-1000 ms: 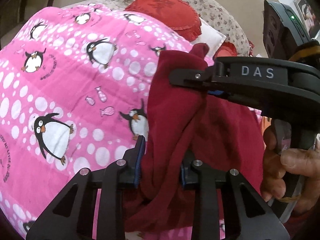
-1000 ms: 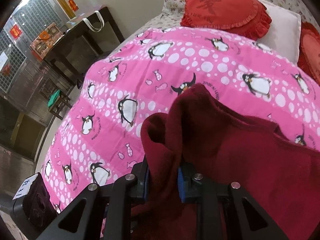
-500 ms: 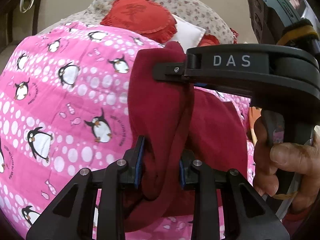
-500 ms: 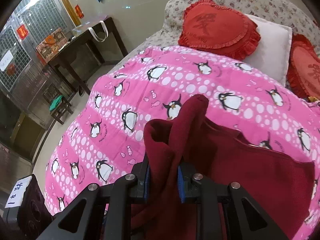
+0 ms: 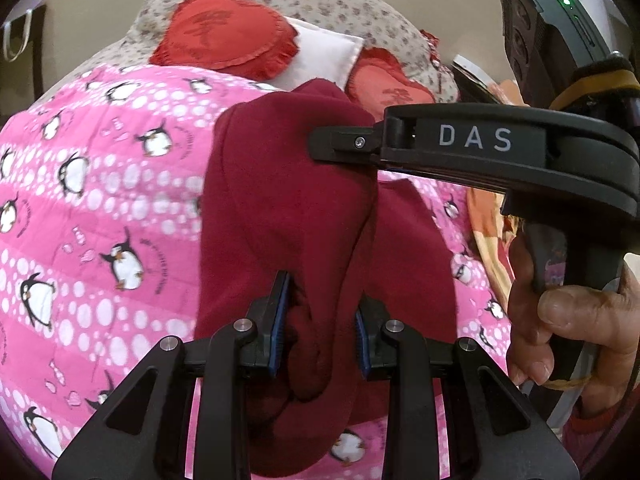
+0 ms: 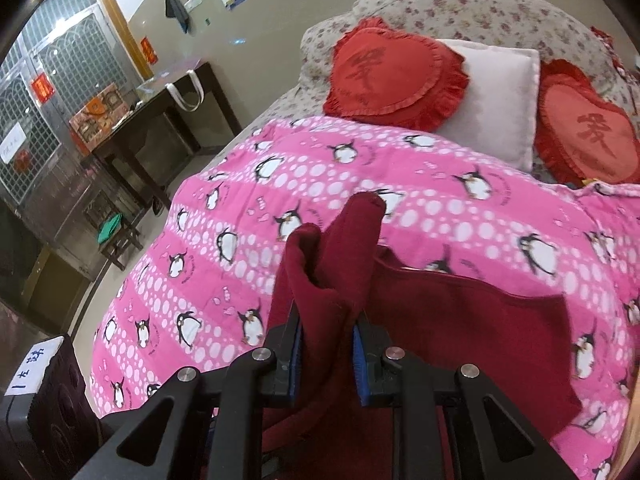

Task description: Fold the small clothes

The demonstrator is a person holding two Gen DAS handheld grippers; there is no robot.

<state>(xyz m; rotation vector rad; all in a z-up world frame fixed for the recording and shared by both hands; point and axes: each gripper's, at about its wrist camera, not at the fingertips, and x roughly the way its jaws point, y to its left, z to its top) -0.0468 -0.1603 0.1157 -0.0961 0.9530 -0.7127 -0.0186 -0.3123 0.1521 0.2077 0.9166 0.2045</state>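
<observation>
A dark red fleece garment [image 5: 288, 208] hangs lifted above a bed covered by a pink penguin-print quilt [image 5: 100, 200]. My left gripper [image 5: 320, 336] is shut on a bunched fold of it. In the left wrist view my right gripper [image 5: 344, 144] comes in from the right, held by a hand [image 5: 576, 320], and pinches the garment's upper edge. The right wrist view shows the right gripper [image 6: 326, 356] shut on another bunch of the garment [image 6: 460, 320], which drapes away to the right over the quilt [image 6: 320, 184].
Two red heart-shaped cushions [image 6: 392, 76] [image 6: 588, 128] and a white pillow [image 6: 496, 96] lie at the bed's head against a floral cover. A dark wooden table [image 6: 160, 120] stands by the wall to the left. A black case [image 6: 44, 408] sits at the lower left.
Both grippers have risen and moved toward the head of the bed with the red garment, lifting more of it off the quilt. The cushions now show larger in both views.
</observation>
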